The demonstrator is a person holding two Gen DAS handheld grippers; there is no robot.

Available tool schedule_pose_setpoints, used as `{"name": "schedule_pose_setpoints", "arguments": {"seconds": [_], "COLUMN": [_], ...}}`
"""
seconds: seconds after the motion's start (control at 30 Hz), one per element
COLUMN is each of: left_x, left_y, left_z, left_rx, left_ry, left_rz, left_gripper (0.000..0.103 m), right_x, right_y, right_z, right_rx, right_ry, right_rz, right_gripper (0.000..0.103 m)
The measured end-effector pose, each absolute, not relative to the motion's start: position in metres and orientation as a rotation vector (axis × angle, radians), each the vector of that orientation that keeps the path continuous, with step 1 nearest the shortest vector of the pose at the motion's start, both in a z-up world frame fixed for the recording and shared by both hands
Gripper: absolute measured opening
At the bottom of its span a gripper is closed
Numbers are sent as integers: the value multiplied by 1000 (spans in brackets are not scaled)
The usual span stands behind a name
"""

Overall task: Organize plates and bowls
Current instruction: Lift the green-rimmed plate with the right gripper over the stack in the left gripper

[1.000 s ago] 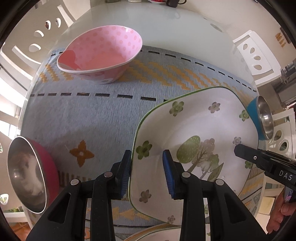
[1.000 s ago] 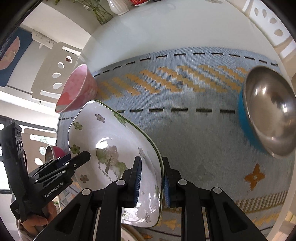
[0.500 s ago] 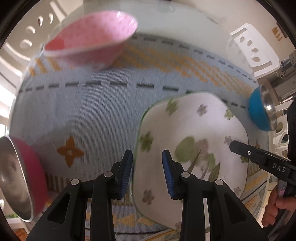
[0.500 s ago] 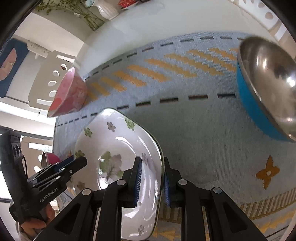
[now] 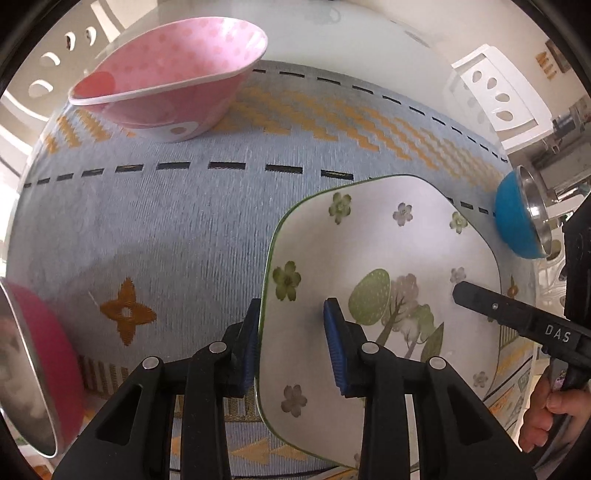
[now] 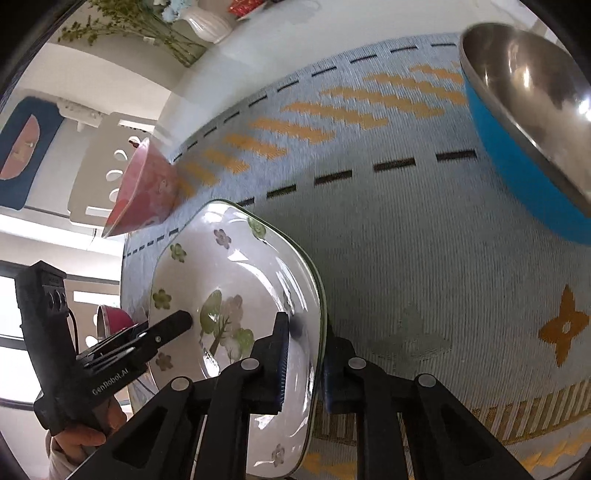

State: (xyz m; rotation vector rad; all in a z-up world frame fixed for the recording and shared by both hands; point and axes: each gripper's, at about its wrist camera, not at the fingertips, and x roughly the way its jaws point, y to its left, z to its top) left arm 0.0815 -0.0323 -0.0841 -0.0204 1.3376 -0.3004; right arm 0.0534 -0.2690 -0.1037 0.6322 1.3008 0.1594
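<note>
A white counter (image 5: 369, 40) carries a grey-blue woven mat (image 5: 166, 229) with orange zigzags and a dashed black line. At the far left of the mat stands a pale pink dotted bowl (image 5: 173, 70), nothing visible inside it. At the near left edge sits a magenta bowl (image 5: 40, 369) with a bare steel lining. At the right edge sits a blue bowl (image 6: 524, 122), also steel-lined and holding nothing. White chairs (image 5: 495, 96) with oval cut-outs stand round the counter, and a white vase (image 6: 207, 22) of greenery stands at its far end.

Between the bowls, a squarish white plate (image 5: 380, 266) with a green rim, painted flowers and a tree is held above the mat, with nothing on it.

The left claw (image 5: 291, 350) straddles the plate's left edge: one blue pad is under the rim, the other above the plate's face, and whether both press on it cannot be told.

The right claw (image 6: 303, 358) is clamped on the plate's right rim, its jaws having just closed further, one pad inside the plate and one behind it.

A person's hand (image 5: 550, 417) grips the right claw's handle.
</note>
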Motion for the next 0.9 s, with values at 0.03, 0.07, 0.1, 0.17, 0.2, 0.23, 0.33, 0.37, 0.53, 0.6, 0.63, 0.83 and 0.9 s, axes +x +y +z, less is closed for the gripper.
{"name": "schedule_pose_setpoints", "arguments": {"seconds": [0.03, 0.07, 0.1, 0.17, 0.2, 0.23, 0.33, 0.37, 0.53, 0.6, 0.63, 0.83, 0.9], "left_x": [82, 82, 82, 82, 81, 81, 79, 78, 66, 62, 60, 46, 40], "left_y": [-31, -30, -29, -26, -24, -22, -17, -15, -9, -9, -9, -3, -1], "left_z": [-83, -82, -79, -73, -70, -67, -59, -56, -40, -33, -31, -16, -13], "left_rx": [-28, -32, -32, -38, -47, -53, -57, -57, -39, -40, -40, -39, -40], "left_ry": [1340, 1337, 1330, 1318, 1308, 1302, 1286, 1283, 1255, 1247, 1245, 1226, 1225], "left_rz": [-296, -295, -295, -300, -303, -307, -320, -325, -349, -354, -357, -378, -377], "left_gripper": [29, 29, 29, 29, 29, 29, 29, 29, 28, 29, 29, 28, 29], "right_x": [54, 54, 55, 57, 59, 59, 60, 60, 50, 48, 46, 30, 25], "right_y": [-270, -270, -271, -270, -268, -266, -263, -262, -255, -255, -254, -247, -244], "right_z": [-103, -101, -99, -92, -87, -83, -73, -72, -58, -56, -54, -38, -34], "right_rx": [644, 660, 667, 664, 649, 637, 626, 631, 620, 625, 623, 608, 604], "right_ry": [1303, 1294, 1288, 1275, 1274, 1267, 1244, 1244, 1213, 1216, 1217, 1204, 1203], "right_rz": [162, 166, 170, 178, 180, 183, 203, 210, 224, 221, 216, 213, 209], "right_gripper": [15, 15, 15, 15, 15, 15, 15, 15, 14, 14, 14, 14, 14]}}
